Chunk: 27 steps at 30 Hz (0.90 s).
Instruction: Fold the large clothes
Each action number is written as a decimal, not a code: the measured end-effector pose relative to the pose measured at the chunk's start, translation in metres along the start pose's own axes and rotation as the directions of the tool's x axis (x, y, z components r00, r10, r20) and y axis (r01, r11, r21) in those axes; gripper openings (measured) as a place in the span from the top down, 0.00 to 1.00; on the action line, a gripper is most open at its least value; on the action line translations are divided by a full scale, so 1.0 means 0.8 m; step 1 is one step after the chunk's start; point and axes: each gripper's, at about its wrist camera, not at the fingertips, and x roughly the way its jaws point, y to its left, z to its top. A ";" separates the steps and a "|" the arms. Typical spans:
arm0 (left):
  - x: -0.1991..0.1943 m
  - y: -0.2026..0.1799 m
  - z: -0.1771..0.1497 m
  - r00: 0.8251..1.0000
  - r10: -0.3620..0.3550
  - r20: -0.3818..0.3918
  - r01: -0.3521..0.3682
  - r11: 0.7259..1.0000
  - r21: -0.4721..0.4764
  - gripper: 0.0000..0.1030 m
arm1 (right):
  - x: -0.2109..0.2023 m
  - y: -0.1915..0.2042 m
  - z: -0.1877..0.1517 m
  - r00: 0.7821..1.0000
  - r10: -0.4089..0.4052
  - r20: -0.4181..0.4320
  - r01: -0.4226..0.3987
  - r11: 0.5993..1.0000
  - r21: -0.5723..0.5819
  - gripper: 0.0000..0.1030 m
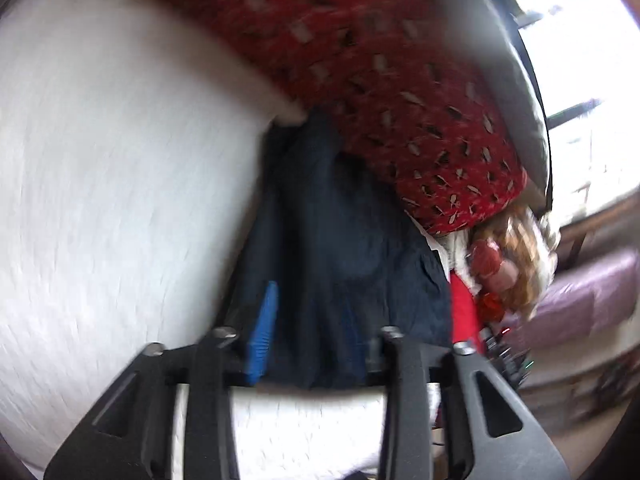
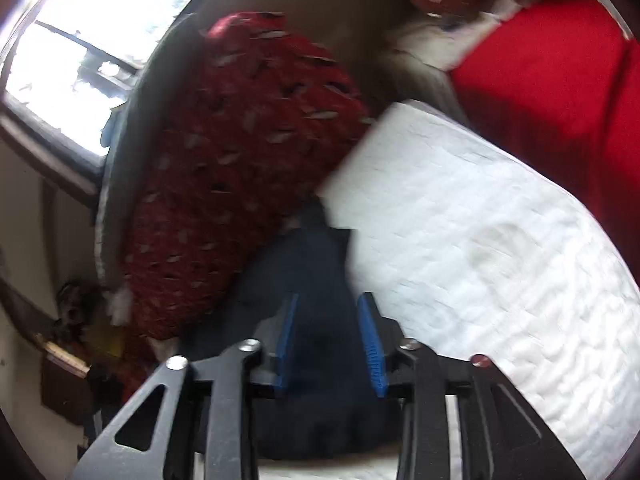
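A dark navy garment lies bunched on the white quilted bedspread, running up to a red patterned pillow. My left gripper has its blue-padded fingers around a thick fold of the navy cloth, which covers the right pad. In the right wrist view the same navy garment fills the gap of my right gripper, whose blue pads press the cloth from both sides over the bedspread. Both views are motion-blurred.
The red patterned pillow leans on a grey headboard under a bright window. A doll with reddish hair and red cloth lie at the bed's edge. A purple cushion sits beyond.
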 end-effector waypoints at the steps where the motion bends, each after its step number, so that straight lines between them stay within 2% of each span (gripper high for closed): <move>1: 0.007 -0.010 0.012 1.000 0.005 0.002 -0.005 1.000 0.016 0.42 | 0.013 0.020 0.007 1.000 0.003 -0.017 -0.004 0.999 -0.045 0.45; 3: 0.033 -0.017 0.042 1.000 -0.007 -0.020 0.007 1.000 0.006 0.42 | 0.036 0.044 0.015 1.000 -0.024 -0.019 0.022 0.994 -0.104 0.40; 4: 0.055 -0.020 0.058 0.999 -0.007 -0.054 0.007 1.000 -0.001 0.42 | 0.058 0.053 0.025 0.997 -0.067 -0.025 0.063 0.990 -0.124 0.40; 5: 0.078 -0.019 0.074 0.996 0.018 -0.083 -0.019 1.000 -0.010 0.42 | 0.073 0.054 0.035 0.995 -0.092 -0.029 0.087 0.988 -0.126 0.40; 8: 0.123 -0.018 0.095 0.985 0.098 -0.142 -0.101 0.995 -0.020 0.42 | 0.135 0.057 0.058 0.981 -0.186 -0.062 0.179 0.978 -0.106 0.40; 11: 0.155 -0.007 0.105 0.977 0.090 -0.192 -0.103 0.993 -0.060 0.42 | 0.176 0.050 0.061 0.965 -0.245 -0.095 0.235 0.967 -0.100 0.40; 12: 0.162 -0.006 0.104 0.976 0.090 -0.199 -0.106 0.992 -0.074 0.42 | 0.194 0.049 0.059 0.960 -0.252 -0.122 0.241 0.965 -0.104 0.40; 13: 0.163 -0.008 0.101 0.978 0.084 -0.190 -0.099 0.993 -0.072 0.43 | 0.207 0.048 0.056 0.955 -0.255 -0.151 0.241 0.964 -0.109 0.49; 14: 0.163 -0.014 0.098 0.980 0.094 -0.177 -0.103 0.994 -0.047 0.49 | 0.214 0.050 0.055 0.955 -0.245 -0.170 0.226 0.966 -0.123 0.62; 15: 0.159 -0.022 0.096 0.981 0.133 -0.143 -0.136 0.991 -0.008 0.81 | 0.217 0.057 0.052 0.956 -0.236 -0.176 0.208 0.964 -0.165 0.90; 16: 0.154 -0.029 0.097 0.983 0.145 -0.114 -0.144 0.989 0.018 1.00 | 0.213 0.066 0.050 0.957 -0.244 -0.157 0.210 0.956 -0.204 0.93; 17: 0.146 -0.030 0.099 0.988 0.131 -0.079 -0.130 0.991 0.018 1.00 | 0.203 0.076 0.049 0.965 -0.238 -0.114 0.205 0.949 -0.240 0.95; 19: 0.133 -0.028 0.106 0.993 0.121 -0.013 -0.121 0.993 -0.005 1.00 | 0.171 0.090 0.056 0.989 -0.147 -0.015 0.139 0.958 -0.250 0.96; 21: 0.134 -0.020 0.112 0.984 0.178 0.024 -0.178 0.984 -0.008 1.00 | 0.148 0.089 0.067 0.996 -0.075 0.056 0.085 0.977 -0.198 0.96; 22: 0.137 -0.011 0.114 0.976 0.216 0.028 -0.216 0.976 -0.012 1.00 | 0.147 0.085 0.072 0.995 -0.069 0.068 0.080 0.981 -0.174 0.96; 24: 0.150 0.014 0.118 0.961 0.275 -0.006 -0.275 0.960 -0.047 1.00 | 0.157 0.073 0.074 0.993 -0.100 0.064 0.108 0.983 -0.146 0.96; 25: 0.156 0.027 0.119 0.954 0.299 -0.029 -0.300 0.951 -0.077 1.00 | 0.167 0.064 0.071 0.989 -0.143 0.047 0.149 0.979 -0.140 0.96; 26: 0.155 0.039 0.119 0.956 0.289 -0.039 -0.292 0.951 -0.106 1.00 | 0.180 0.051 0.065 0.978 -0.208 0.019 0.209 0.969 -0.132 0.96; 27: 0.149 0.047 0.118 0.968 0.249 -0.037 -0.252 0.958 -0.136 1.00 | 0.193 0.036 0.055 0.962 -0.273 -0.025 0.268 0.956 -0.118 0.95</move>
